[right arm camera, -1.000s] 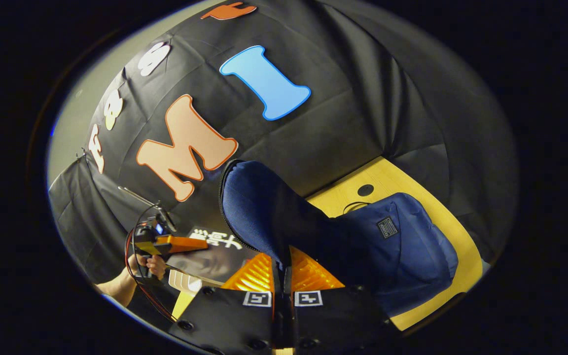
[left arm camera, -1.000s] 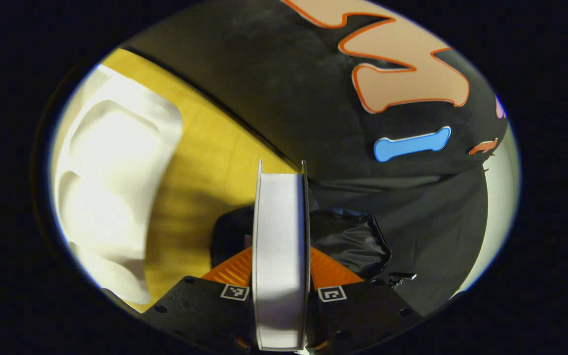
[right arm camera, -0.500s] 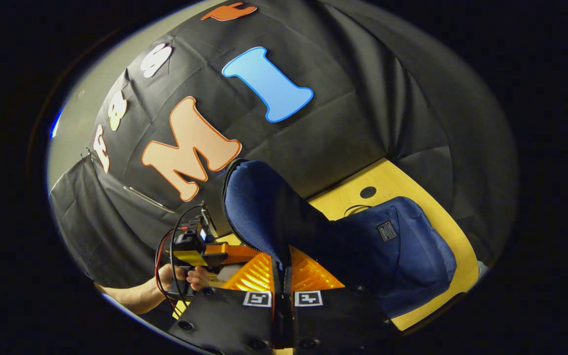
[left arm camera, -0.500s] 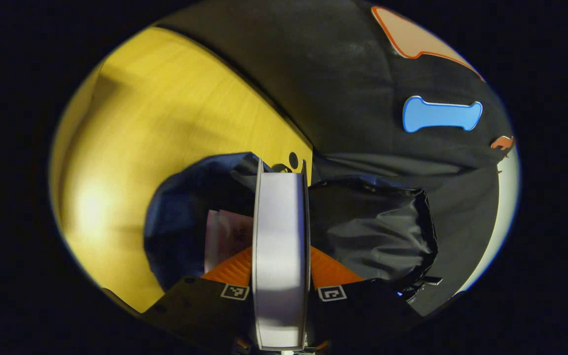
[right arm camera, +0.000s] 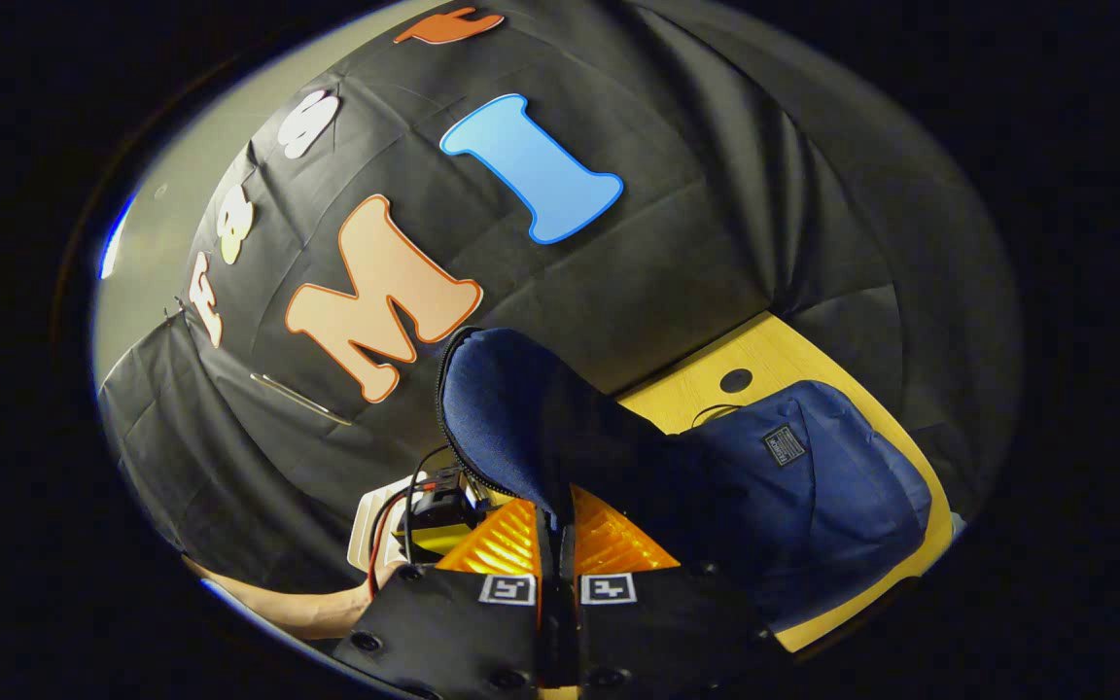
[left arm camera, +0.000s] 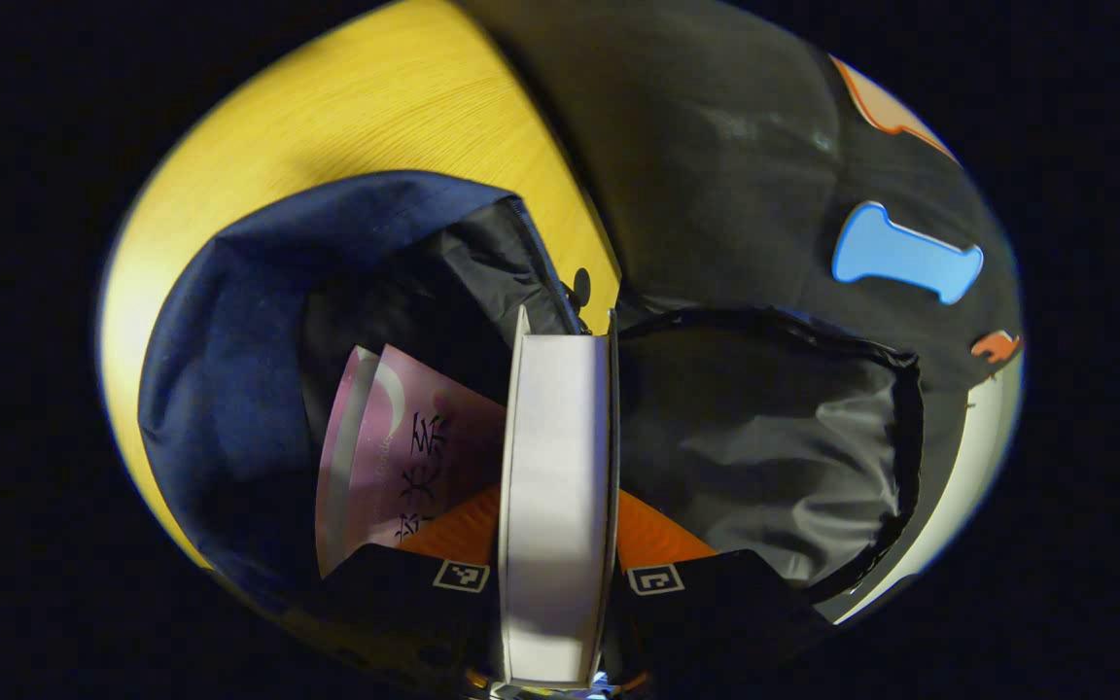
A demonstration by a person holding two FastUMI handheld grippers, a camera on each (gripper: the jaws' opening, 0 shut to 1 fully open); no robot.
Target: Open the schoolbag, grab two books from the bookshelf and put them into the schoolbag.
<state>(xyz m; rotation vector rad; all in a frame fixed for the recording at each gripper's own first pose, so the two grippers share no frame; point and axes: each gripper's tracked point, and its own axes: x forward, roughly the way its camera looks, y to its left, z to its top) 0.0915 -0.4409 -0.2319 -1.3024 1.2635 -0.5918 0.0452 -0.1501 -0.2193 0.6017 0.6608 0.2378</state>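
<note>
Left gripper view: schoolbag (left arm camera: 229, 321) is unzipped and gaping, lying on the yellow wooden surface (left arm camera: 327, 126) with its far end toward the back edge by the booth wall. One book with a pink cover (left arm camera: 404, 457) is already inside, leaning in the main compartment against the near-left wall of the bag. The left gripper (left arm camera: 557, 486) has its fingers clamped on a second book (left arm camera: 557, 467), held edge-on with the white page block facing the camera, poised right over the opening between the pink book and the black lining (left arm camera: 764, 437) of the lifted flap.

Right gripper view: right gripper (right arm camera: 557, 530) has its fingers pressed together on the edge of the bag's blue front flap (right arm camera: 521, 418), pulling it up and keeping the mouth wide. Rest of the bag body slumps on the surface toward its right edge. The left gripper's body and a forearm (right arm camera: 297, 608) show low beside the flap.

Status, my read: bag open done, book one in, book two at the mouth but not yet released. Left to do: lower it in beside the pink one, let go, drop the flap. Bag contents beyond the pink book are too dark to tell.
</note>
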